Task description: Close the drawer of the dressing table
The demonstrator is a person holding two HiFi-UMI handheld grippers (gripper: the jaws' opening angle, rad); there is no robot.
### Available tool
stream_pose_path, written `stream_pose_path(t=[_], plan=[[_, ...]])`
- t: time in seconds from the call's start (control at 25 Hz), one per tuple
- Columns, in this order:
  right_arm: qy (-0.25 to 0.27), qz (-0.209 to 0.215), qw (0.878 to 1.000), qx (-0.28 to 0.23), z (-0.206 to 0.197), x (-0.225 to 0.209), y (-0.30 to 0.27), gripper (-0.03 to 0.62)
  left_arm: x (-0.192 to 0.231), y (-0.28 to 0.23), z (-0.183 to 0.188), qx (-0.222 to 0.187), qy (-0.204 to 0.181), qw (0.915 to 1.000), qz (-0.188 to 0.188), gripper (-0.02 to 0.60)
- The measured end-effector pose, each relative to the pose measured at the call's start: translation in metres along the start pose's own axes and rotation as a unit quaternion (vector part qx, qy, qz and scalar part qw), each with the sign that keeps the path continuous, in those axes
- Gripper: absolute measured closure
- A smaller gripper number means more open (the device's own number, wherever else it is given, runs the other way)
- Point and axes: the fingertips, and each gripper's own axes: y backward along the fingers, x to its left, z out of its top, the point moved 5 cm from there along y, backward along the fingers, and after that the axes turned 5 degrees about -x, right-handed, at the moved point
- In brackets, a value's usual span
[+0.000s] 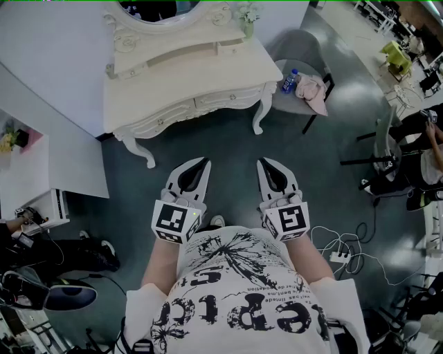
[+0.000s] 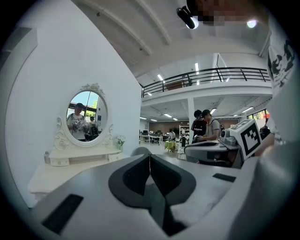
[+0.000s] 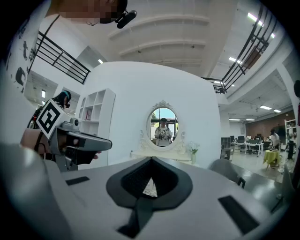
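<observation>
The white dressing table (image 1: 187, 90) stands against the wall ahead, with an oval mirror (image 1: 160, 10) and front drawers (image 1: 208, 104) with small knobs. A small upper drawer (image 1: 229, 47) on its right seems to stick out slightly. Both grippers hang level in front of the person, well short of the table. My left gripper (image 1: 205, 162) is shut and holds nothing. My right gripper (image 1: 261, 162) is shut and empty too. In the left gripper view the table (image 2: 70, 166) lies to the left of the closed jaws (image 2: 150, 157). In the right gripper view the mirror (image 3: 163, 124) sits straight beyond the jaws (image 3: 151, 159).
A grey chair (image 1: 304, 59) with a pink cloth (image 1: 311, 90) and a blue bottle (image 1: 289, 81) stands right of the table. A white shelf unit (image 1: 34, 173) is at the left. Cables and a power strip (image 1: 339, 254) lie on the floor at the right.
</observation>
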Motion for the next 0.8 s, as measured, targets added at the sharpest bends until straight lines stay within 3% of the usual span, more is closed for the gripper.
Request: stream_pose_path(t=[0.4,0.8], plan=[[-0.017,-0.007,1.000,0.002,0.003,0.000,-0.015,0.577,0.017,-0.006,0.001,0.003,0.010,0.9999,-0.010,0.561],[-0.046,-0.041,0.998,0.017,-0.010,0.008,-0.043,0.577,0.051,-0.005,-0.012,0.009,0.026,0.9995,-0.019,0.561]])
